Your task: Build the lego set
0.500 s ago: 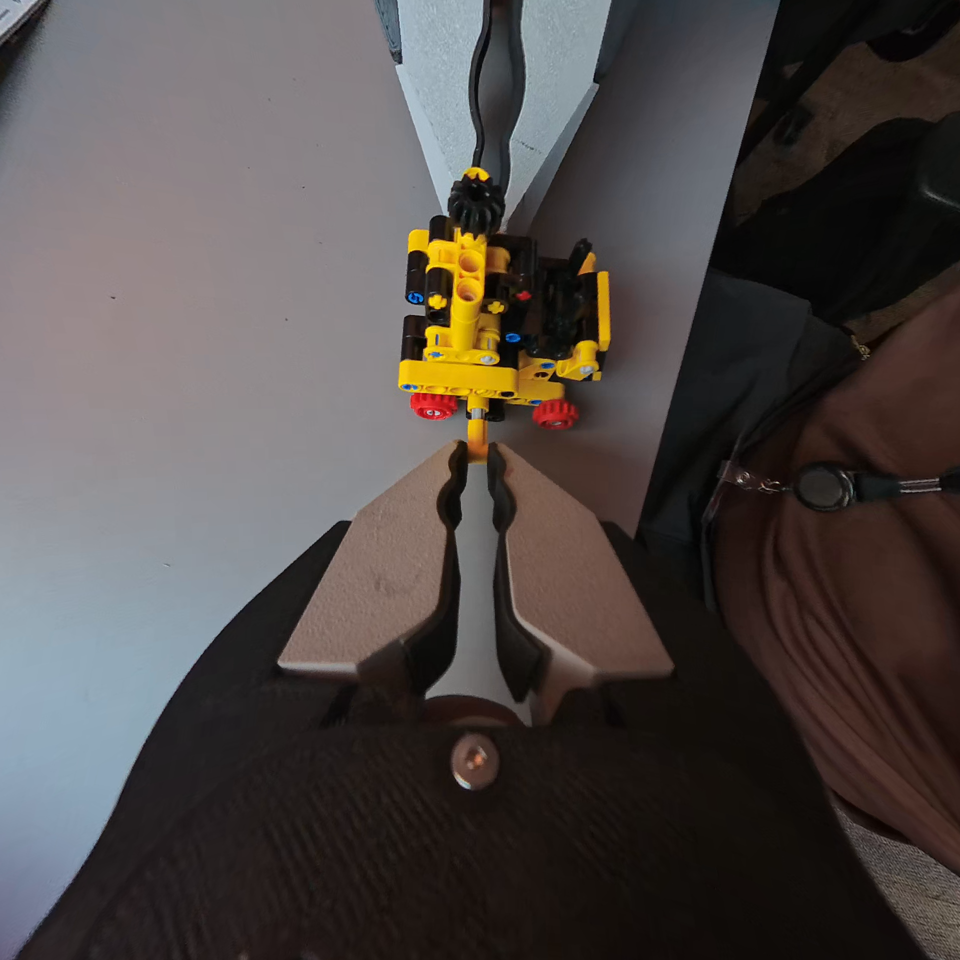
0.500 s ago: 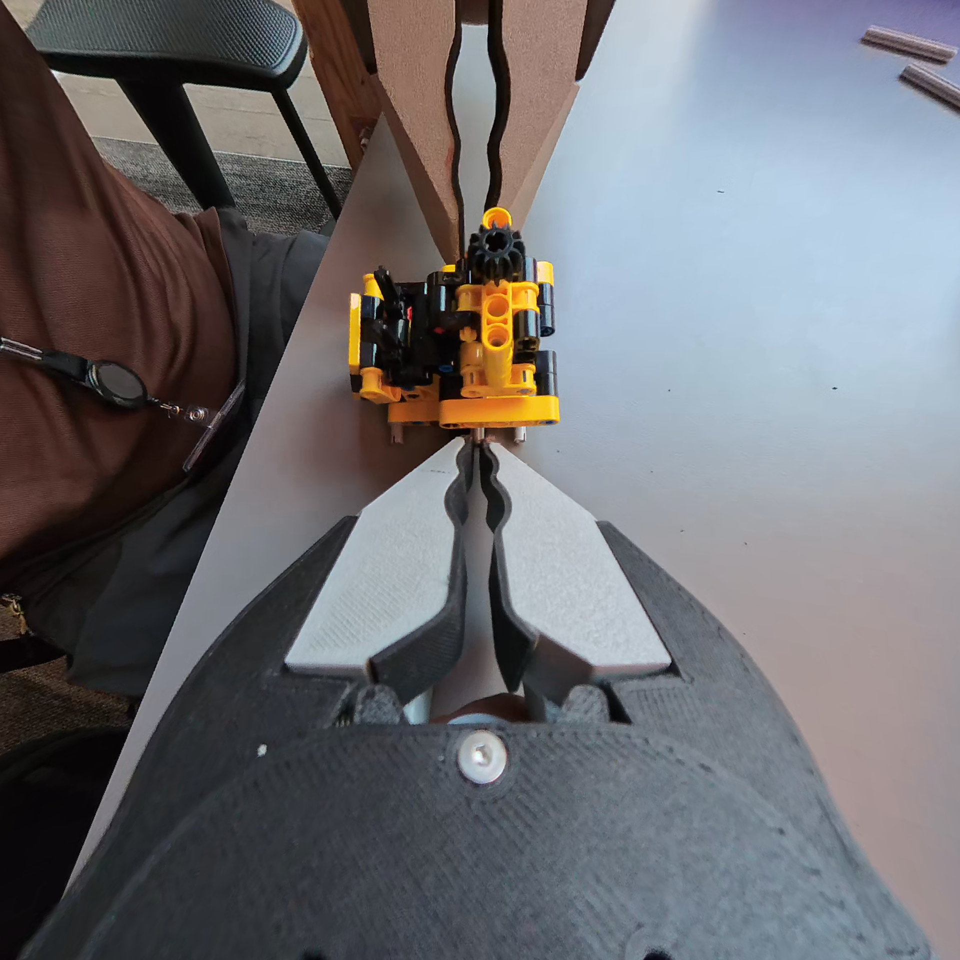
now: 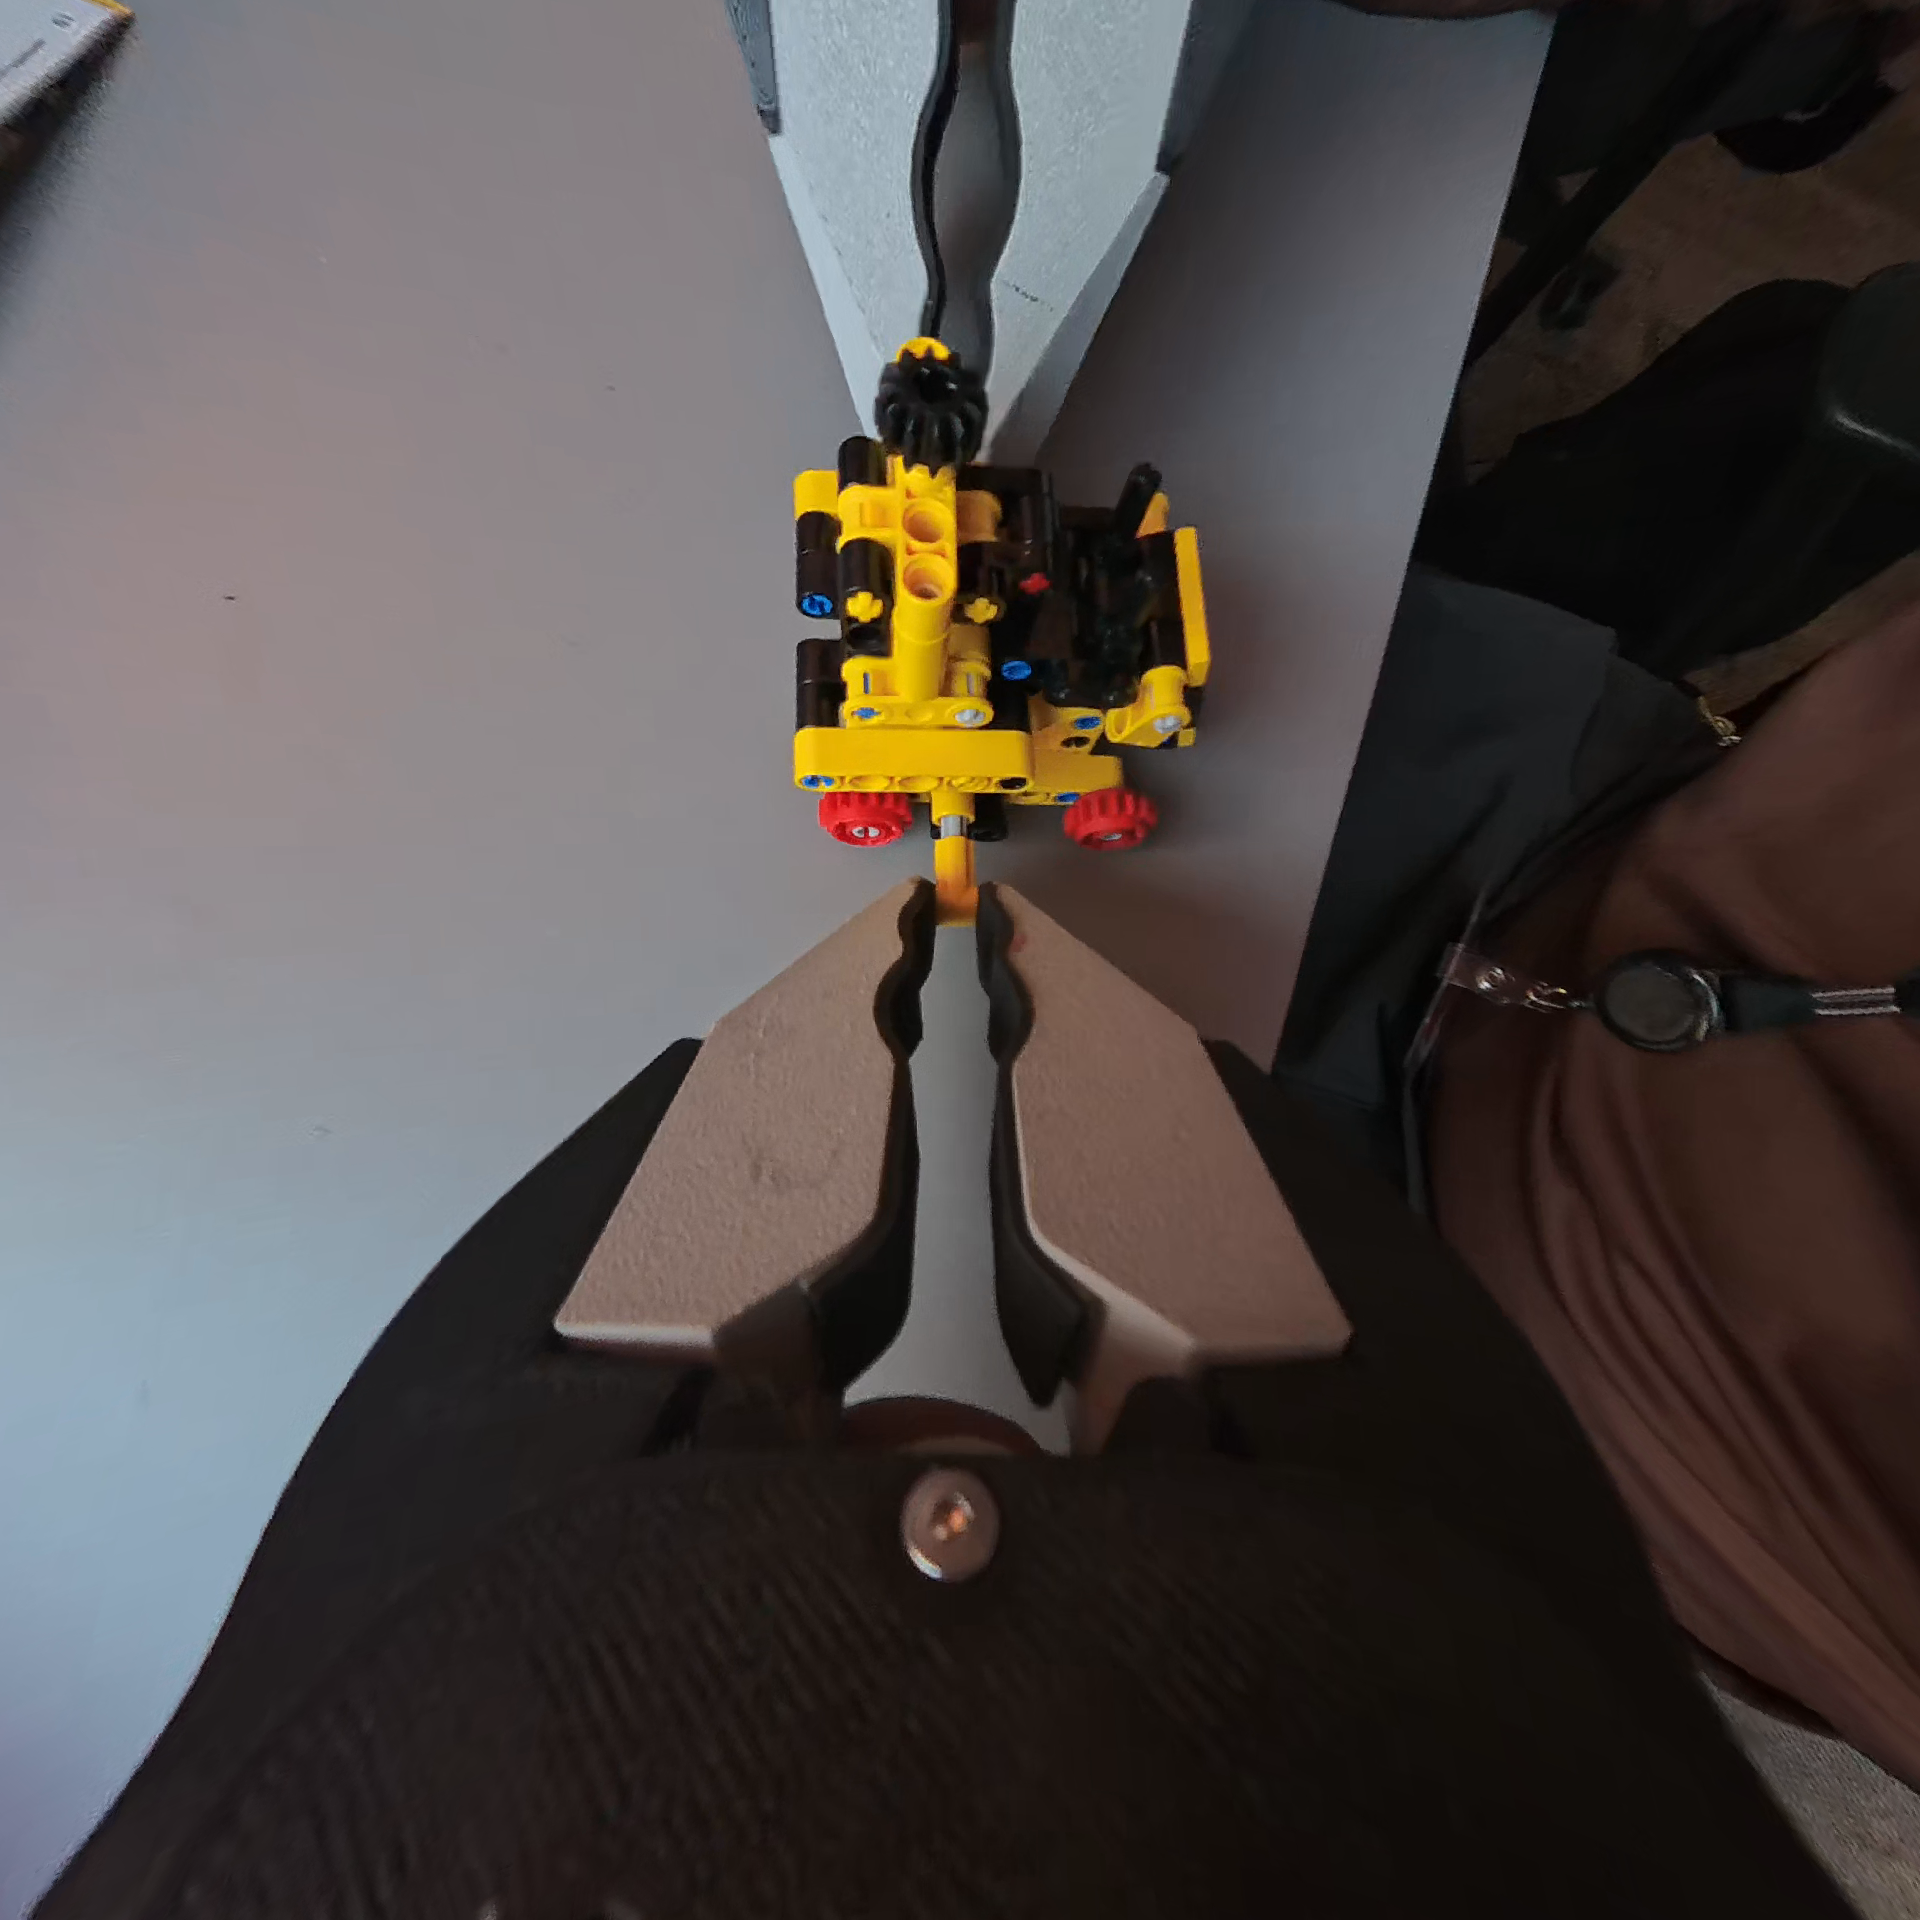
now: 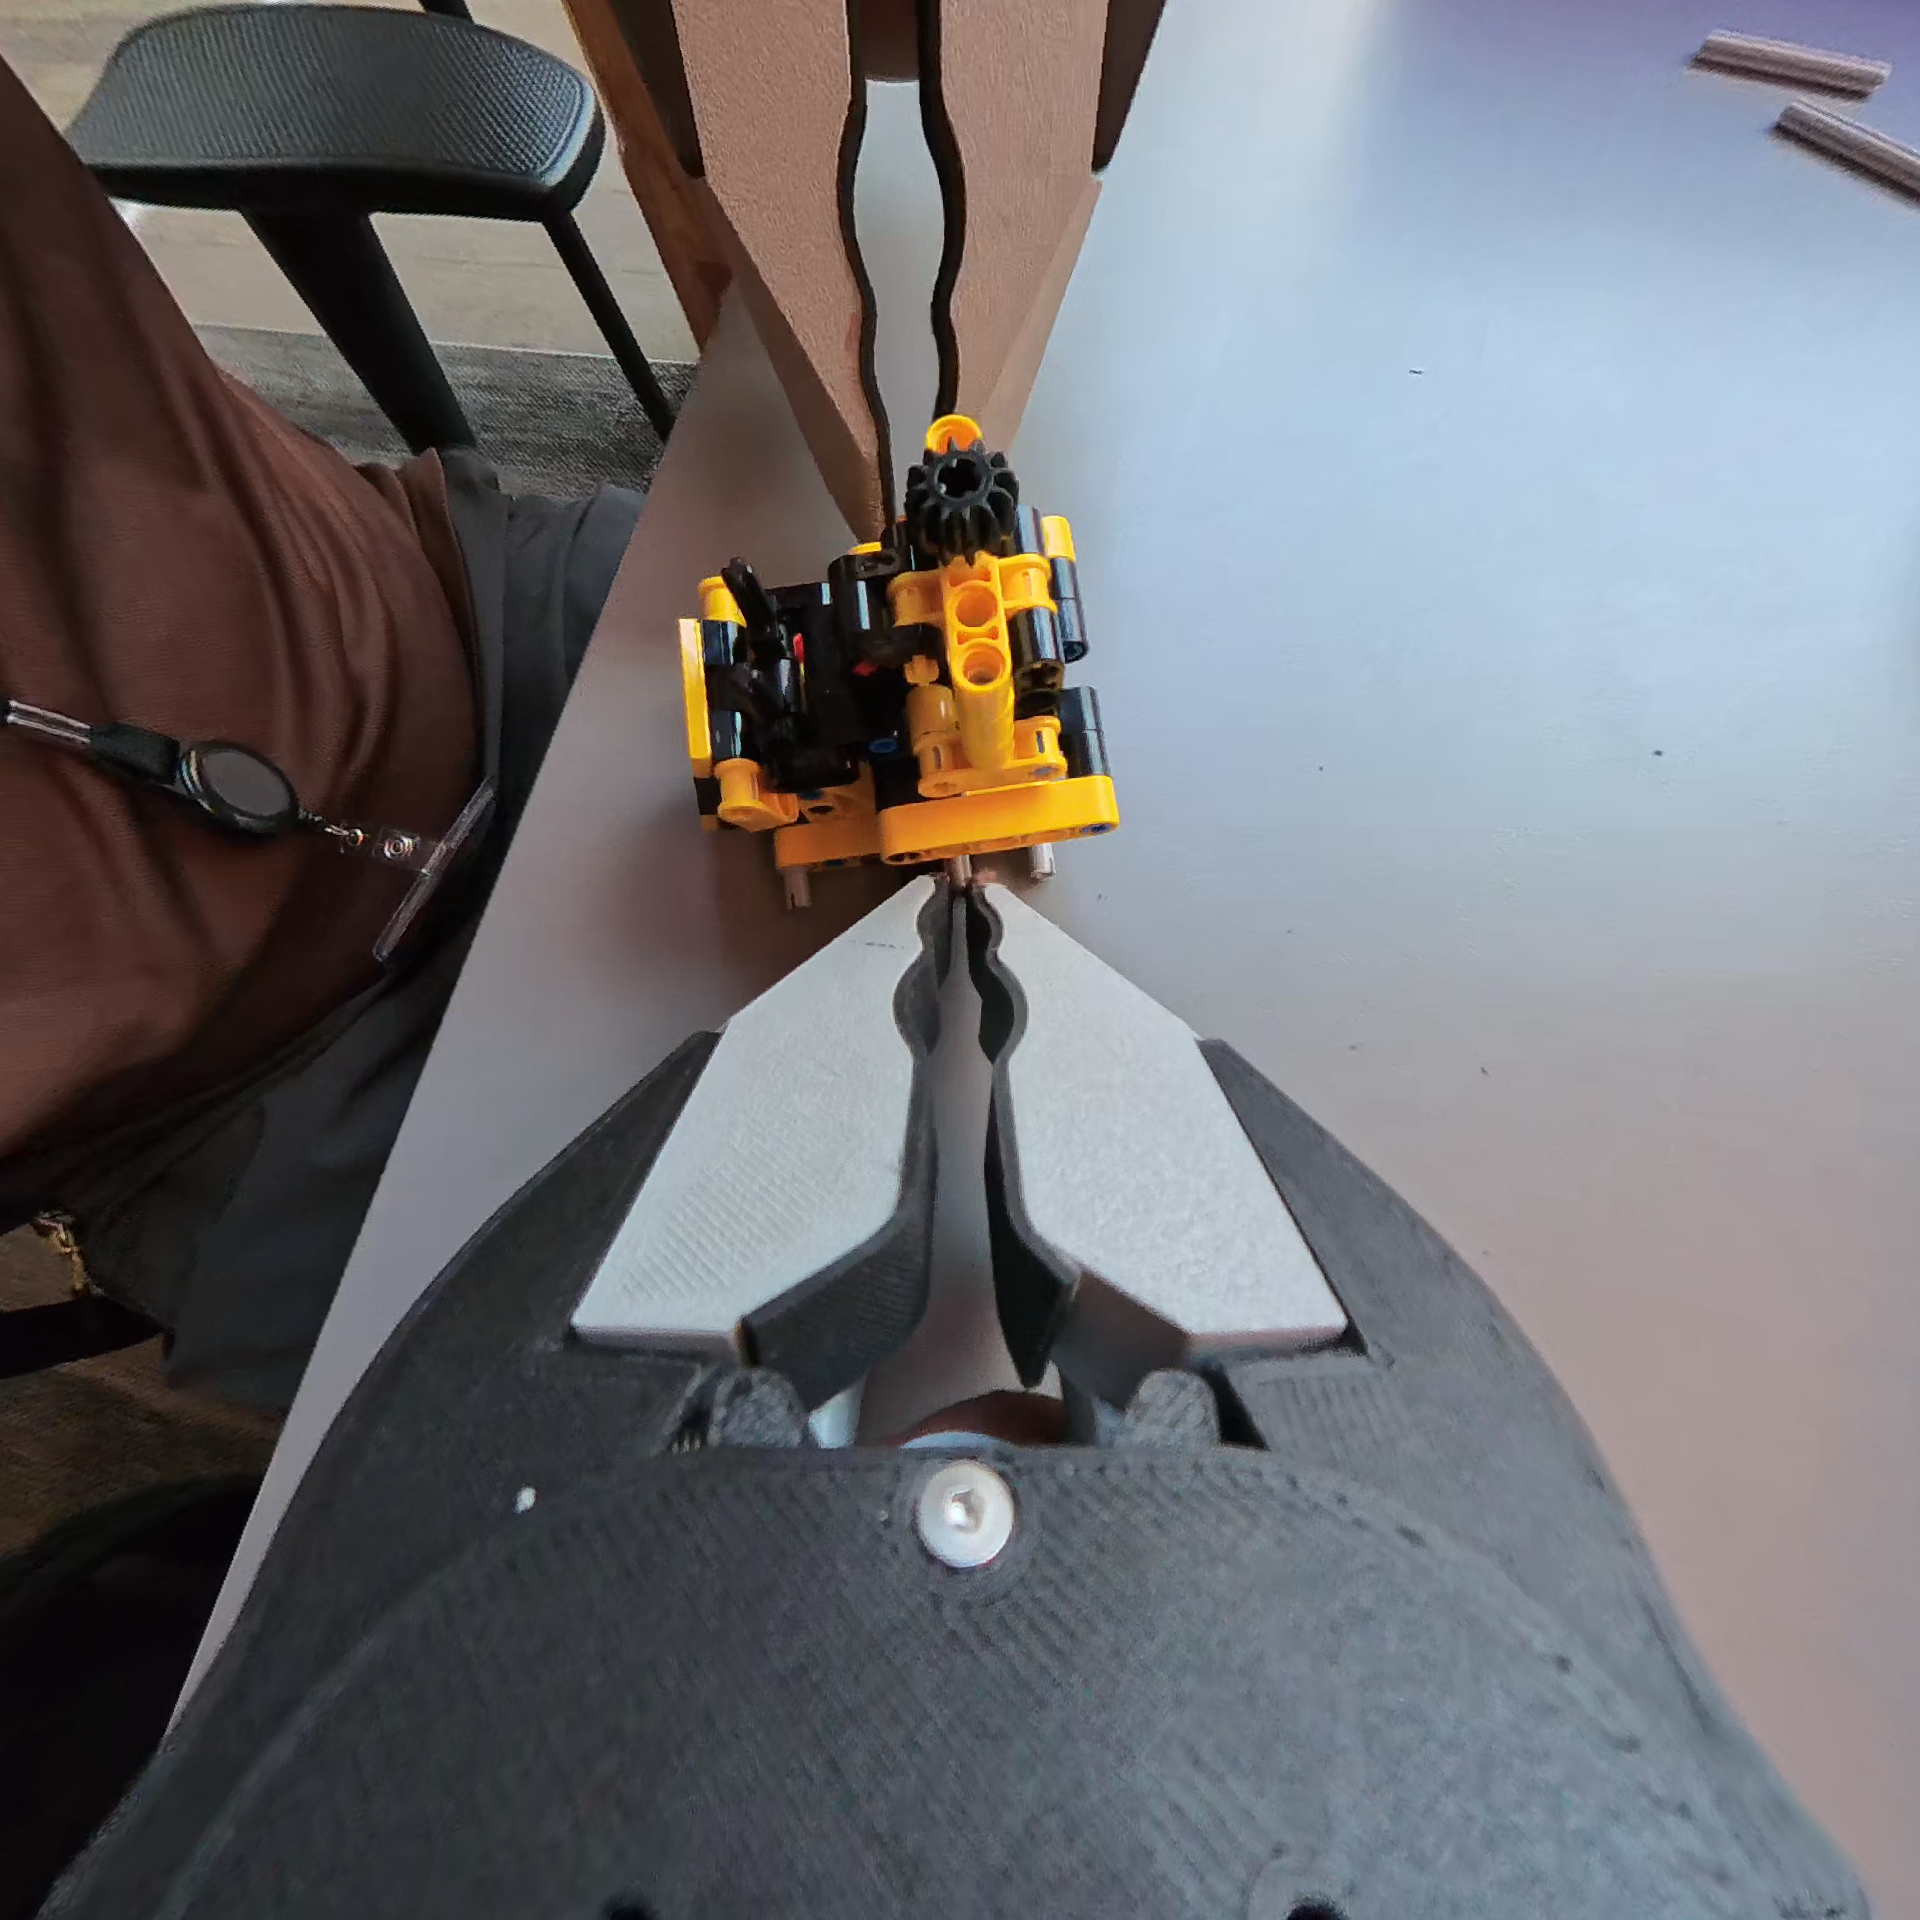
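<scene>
Lego model (image 3: pixel 987 644), yellow and black with two red wheels (image 3: pixel 864 818) on your left side, sits on the bench (image 3: pixel 416 727) near its front edge, squarely between your two grippers. Its cross axis runs straight from one gripper to the other, so any push or pull goes along that line.

Your left gripper (image 3: pixel 954 902) is closed to a narrow gap on the yellow pin (image 3: pixel 954 868) that sticks out between the wheels. Your right gripper (image 4: pixel 958 896) is almost fully shut, its tips pinching a grey axle end (image 4: pixel 961 878) on the opposite side. Both are equally near, each touching its own stub.

Against half a second ago, little differs: the model has not shifted, and your left gripper's hold on the pin looks the same. The black gear (image 4: pixel 958 501) on top is untouched.
</scene>
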`<state>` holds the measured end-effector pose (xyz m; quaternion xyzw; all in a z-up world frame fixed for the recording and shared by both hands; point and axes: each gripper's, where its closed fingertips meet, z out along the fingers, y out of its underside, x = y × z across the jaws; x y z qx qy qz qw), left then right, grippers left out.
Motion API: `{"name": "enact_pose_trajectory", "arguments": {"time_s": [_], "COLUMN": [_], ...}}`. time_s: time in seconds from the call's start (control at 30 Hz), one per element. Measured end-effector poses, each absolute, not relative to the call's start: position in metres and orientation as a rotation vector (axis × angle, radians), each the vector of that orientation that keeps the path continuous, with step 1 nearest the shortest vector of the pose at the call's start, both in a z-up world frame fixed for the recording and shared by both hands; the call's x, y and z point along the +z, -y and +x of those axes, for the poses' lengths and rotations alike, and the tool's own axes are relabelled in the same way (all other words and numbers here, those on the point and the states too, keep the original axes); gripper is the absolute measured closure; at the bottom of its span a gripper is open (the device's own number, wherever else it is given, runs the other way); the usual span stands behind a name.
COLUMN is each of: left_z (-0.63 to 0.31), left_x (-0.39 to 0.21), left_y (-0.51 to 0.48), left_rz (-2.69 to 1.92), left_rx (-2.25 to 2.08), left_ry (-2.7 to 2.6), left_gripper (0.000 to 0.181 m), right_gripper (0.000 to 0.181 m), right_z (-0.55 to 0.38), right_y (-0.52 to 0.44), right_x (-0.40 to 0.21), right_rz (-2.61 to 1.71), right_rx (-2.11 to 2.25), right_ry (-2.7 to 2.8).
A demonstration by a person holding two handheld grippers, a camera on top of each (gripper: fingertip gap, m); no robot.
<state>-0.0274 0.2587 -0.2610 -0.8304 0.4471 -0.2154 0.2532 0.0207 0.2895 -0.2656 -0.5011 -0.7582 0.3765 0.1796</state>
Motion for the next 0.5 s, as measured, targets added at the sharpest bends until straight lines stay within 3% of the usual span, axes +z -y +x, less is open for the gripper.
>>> {"name": "enact_pose_trajectory", "arguments": {"time_s": [0.37, 0.5], "left_z": [-0.024, -0.018], "left_x": [-0.259, -0.259], "left_y": [-0.262, -0.259], "left_rz": [-2.158, -2.139], "left_rx": [-0.648, -0.682], "left_ry": [-1.063, -1.019], "left_gripper": [0.176, 0.175], "right_gripper": [0.181, 0.173], "right_z": [0.021, 0.019], "right_y": [-0.296, -0.300], "right_x": [-0.265, -0.264], "right_rz": [-1.447, -1.458], "right_rx": [1.092, 1.086], "right_ry": [2.108, 2.086]}}
